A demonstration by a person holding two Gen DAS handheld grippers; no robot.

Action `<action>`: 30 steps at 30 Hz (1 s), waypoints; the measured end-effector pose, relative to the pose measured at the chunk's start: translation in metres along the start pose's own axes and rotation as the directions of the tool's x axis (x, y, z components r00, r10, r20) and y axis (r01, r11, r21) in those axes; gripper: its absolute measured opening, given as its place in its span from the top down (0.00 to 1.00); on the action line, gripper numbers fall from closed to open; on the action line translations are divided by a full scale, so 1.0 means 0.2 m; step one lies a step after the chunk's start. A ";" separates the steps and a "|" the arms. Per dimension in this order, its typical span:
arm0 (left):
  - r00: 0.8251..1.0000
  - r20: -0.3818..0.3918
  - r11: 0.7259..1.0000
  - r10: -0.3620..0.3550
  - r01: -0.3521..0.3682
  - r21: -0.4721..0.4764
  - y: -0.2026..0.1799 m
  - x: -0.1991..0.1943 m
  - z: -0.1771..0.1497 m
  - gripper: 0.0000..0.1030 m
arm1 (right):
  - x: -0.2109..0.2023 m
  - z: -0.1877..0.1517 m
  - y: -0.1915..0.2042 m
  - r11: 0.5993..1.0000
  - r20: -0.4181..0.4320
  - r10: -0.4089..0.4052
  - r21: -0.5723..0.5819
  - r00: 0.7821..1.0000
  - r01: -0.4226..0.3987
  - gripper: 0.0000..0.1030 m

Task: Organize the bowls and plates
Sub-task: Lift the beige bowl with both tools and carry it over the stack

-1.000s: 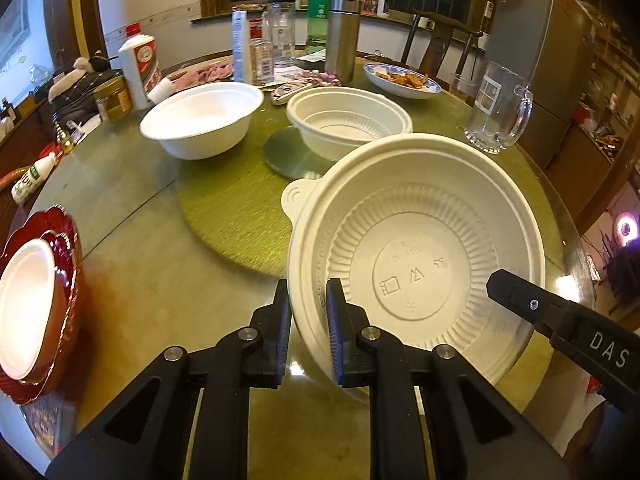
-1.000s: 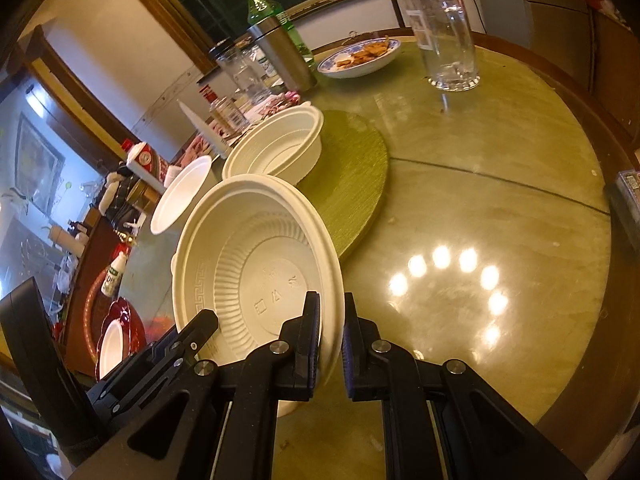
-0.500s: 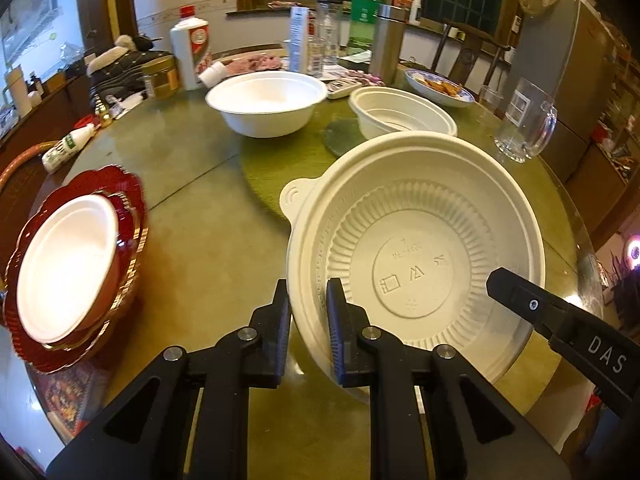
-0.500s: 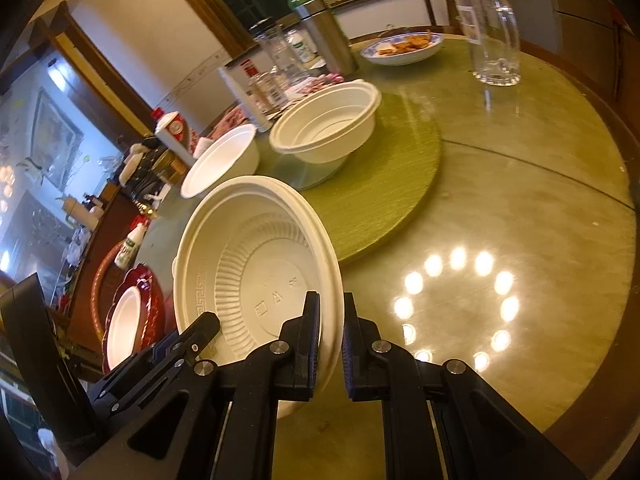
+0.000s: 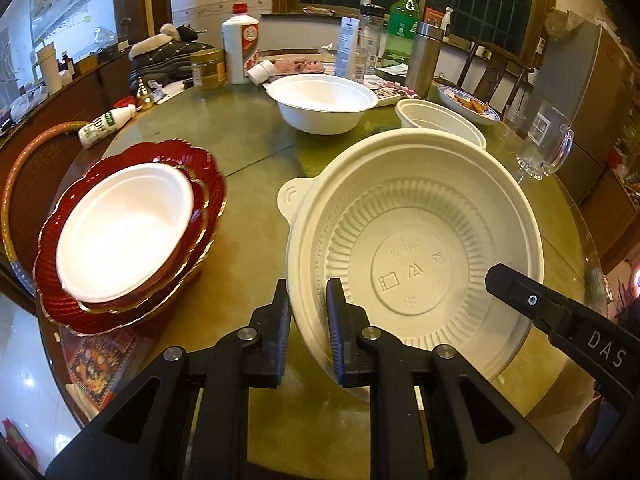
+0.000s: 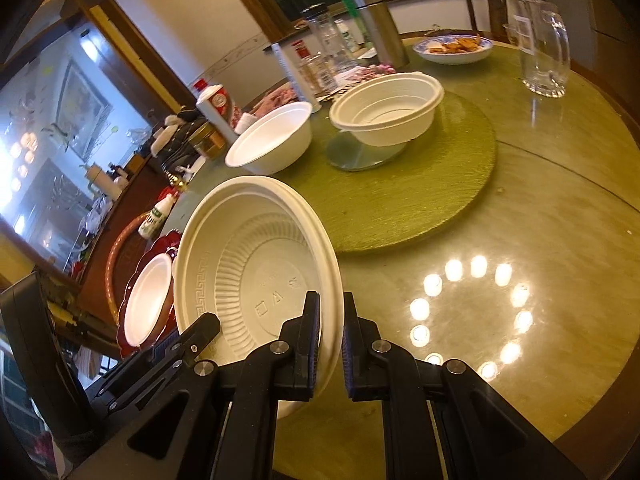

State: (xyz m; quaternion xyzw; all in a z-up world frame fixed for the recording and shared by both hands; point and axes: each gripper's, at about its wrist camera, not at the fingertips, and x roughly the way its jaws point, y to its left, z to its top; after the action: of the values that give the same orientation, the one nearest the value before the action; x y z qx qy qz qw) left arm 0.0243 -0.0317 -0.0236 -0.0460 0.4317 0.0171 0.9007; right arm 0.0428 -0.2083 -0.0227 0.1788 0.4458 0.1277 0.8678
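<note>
Two grippers share one cream bowl (image 5: 416,248), so sync is my main worry. If either hand leads or rolls differently from the other, I'd expect the thin rim to flex and pop out of one pinch, and the bowl would swing on the remaining grip. It's tilted steeply, inside facing the cameras, clear of the table (image 6: 560,216), so a slip means a drop onto the glass top.

Second risk: the red plate stack (image 5: 132,236) with a white bowl (image 5: 120,228) nested on top sits near the table edge, just left of the carried bowl. My guess is that's the destination. Coming in at this tilt, I could catch the red scalloped rim and shove the stack toward the edge.

Left gripper (image 5: 306,312): narrow, pads clamped on the bowl's near rim, one finger inside, one outside. Right gripper (image 6: 330,328): nearly fully closed, pinching the opposite rim the same way. Neither touches anything else.

Two more bowls, white bowl on mat (image 5: 324,100) and ribbed bowl (image 6: 388,108), wait on the green mat (image 6: 420,184).
</note>
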 end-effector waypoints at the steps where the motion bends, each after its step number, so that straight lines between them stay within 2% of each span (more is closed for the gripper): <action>1: 1.000 0.002 1.000 0.001 -0.001 0.000 0.01 -0.01 0.00 0.85 | 0.00 -0.01 0.01 1.000 -0.001 0.002 -0.004 1.000 -0.002 0.91; 16: 0.998 0.021 0.999 -0.051 0.051 -0.007 0.15 -0.08 -0.01 0.85 | -0.05 -0.05 0.16 0.999 0.020 -0.034 -0.033 0.999 0.034 0.91; 30: 0.998 0.060 0.998 -0.034 0.037 -0.053 0.29 -0.16 0.04 0.85 | -0.05 0.00 0.33 0.996 0.037 0.002 -0.093 0.999 0.002 0.91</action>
State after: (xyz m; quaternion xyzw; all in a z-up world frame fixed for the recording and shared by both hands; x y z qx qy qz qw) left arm 0.0054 0.0269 0.0020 -0.0773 0.4036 0.0141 0.9116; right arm 0.0325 -0.1523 0.0125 0.1404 0.4232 0.1451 0.8833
